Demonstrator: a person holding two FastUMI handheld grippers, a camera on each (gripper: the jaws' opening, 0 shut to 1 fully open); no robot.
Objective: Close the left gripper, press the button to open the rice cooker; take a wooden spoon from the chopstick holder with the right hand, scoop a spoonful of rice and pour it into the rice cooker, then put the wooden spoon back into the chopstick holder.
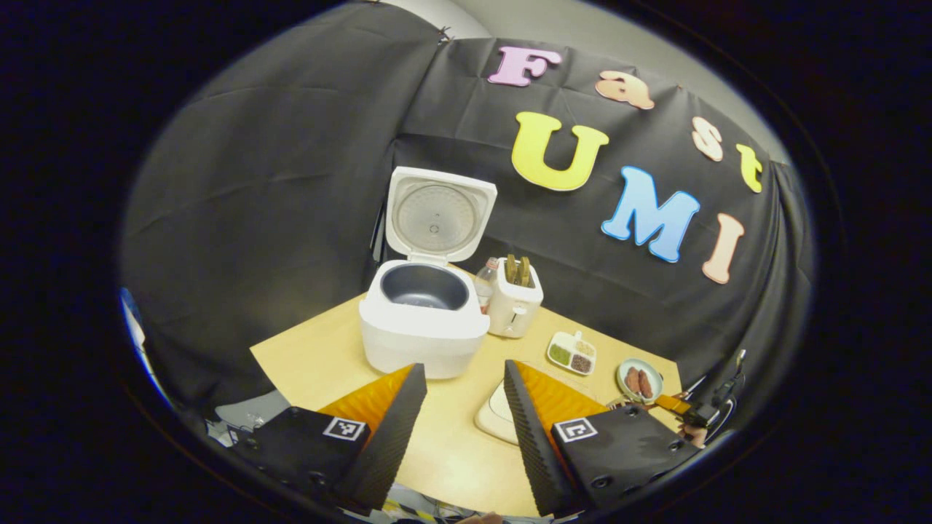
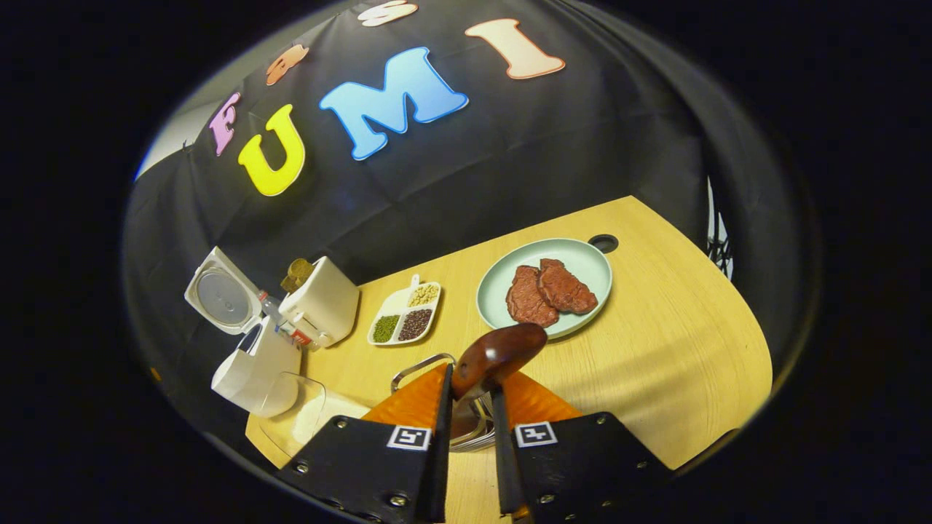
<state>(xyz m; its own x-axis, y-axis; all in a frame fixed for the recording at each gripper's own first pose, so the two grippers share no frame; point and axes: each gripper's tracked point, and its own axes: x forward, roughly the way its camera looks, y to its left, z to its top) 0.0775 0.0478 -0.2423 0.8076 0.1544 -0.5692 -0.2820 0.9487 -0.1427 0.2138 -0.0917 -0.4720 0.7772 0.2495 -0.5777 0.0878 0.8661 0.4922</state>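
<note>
- We see the rice cooker [image 1: 424,320] at the table's [image 1: 451,451] far left, lid up, pot empty.
- Our left gripper [image 1: 462,407] hangs wide open before it, holding nothing.
- Right of the cooker stands the chopstick holder [image 1: 515,306].
- Our right gripper [image 2: 470,415] is clamped on the wooden spoon [image 2: 499,353], near the plate [image 2: 582,263].

A pale green plate [image 2: 582,266] bearing two reddish-brown meat patties [image 2: 550,291] is seen on the wooden table [image 2: 670,342]. Just beside the plate, toward the booth's back corner, a white divided dish [image 2: 404,313] is set, filled with green, dark and pale grains.
</note>
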